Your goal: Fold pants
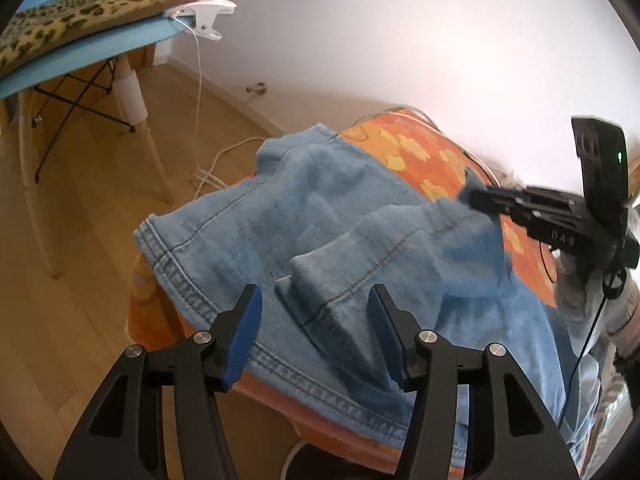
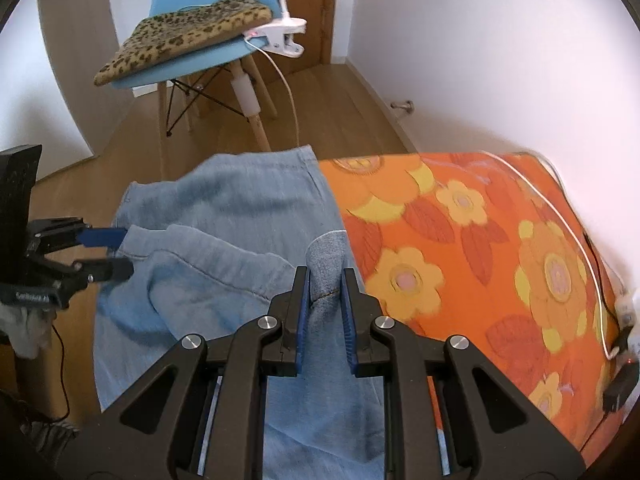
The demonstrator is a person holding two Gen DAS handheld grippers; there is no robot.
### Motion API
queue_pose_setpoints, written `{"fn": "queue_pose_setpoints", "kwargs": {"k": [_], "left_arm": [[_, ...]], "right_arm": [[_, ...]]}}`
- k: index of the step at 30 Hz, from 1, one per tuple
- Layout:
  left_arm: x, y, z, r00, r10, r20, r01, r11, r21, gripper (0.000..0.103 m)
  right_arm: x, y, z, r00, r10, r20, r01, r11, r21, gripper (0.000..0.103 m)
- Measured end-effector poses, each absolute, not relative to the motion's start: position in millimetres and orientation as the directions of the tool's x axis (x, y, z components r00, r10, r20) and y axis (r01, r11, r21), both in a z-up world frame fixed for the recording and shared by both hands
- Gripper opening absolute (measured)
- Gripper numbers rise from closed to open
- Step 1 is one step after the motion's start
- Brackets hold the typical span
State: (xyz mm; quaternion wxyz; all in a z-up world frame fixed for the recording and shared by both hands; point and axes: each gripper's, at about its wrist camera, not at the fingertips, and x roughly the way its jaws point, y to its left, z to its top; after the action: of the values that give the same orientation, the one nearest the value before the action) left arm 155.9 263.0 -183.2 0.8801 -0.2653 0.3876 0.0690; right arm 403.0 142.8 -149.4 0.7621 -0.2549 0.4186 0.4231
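Note:
Light blue denim pants (image 1: 320, 220) lie bunched on an orange flowered cover (image 1: 420, 152); they also show in the right wrist view (image 2: 224, 216). My left gripper (image 1: 316, 304) is open, its blue pads either side of a raised fold of denim without pinching it. In the right wrist view the left gripper (image 2: 116, 252) sits at the pants' left edge, jaws apart. My right gripper (image 2: 326, 280) is shut on a fold of the pants at their right edge and lifts it. In the left wrist view the right gripper (image 1: 476, 194) holds a raised corner of denim.
A blue chair (image 2: 208, 56) with a leopard-print cushion (image 2: 188, 36) and a white clip lamp (image 2: 280, 36) stands on the wooden floor (image 1: 80, 240) beyond the pants. White cables (image 2: 560, 216) run across the orange cover (image 2: 480, 240). A white wall is behind.

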Motion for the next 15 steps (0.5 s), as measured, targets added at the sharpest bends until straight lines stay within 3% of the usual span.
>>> {"fn": "queue_pose_setpoints", "kwargs": {"k": [11, 12, 13, 15], "left_arm": [[180.4, 245.9, -180.6, 0.679, -0.127, -0.723, -0.285, 0.863, -0.418, 0.05], [182.6, 246.2, -181.5, 0.681, -0.137, -0.72, -0.281, 0.858, -0.43, 0.04], [184.5, 246.4, -182.7, 0.679, -0.146, -0.72, -0.281, 0.854, -0.438, 0.02], [186.0, 246.4, -183.1, 0.68, -0.122, -0.723, -0.297, 0.856, -0.424, 0.012]], "right_arm": [[408.1, 111.5, -152.5, 0.292, 0.437, -0.851, -0.829, 0.559, 0.003, 0.016], [407.5, 112.1, -151.6, 0.292, 0.44, -0.849, -0.83, 0.557, 0.003, 0.016], [406.8, 113.2, -151.0, 0.292, 0.442, -0.848, -0.833, 0.553, 0.002, 0.016], [404.8, 116.8, -149.4, 0.297, 0.44, -0.847, -0.837, 0.547, -0.009, 0.016]]}}
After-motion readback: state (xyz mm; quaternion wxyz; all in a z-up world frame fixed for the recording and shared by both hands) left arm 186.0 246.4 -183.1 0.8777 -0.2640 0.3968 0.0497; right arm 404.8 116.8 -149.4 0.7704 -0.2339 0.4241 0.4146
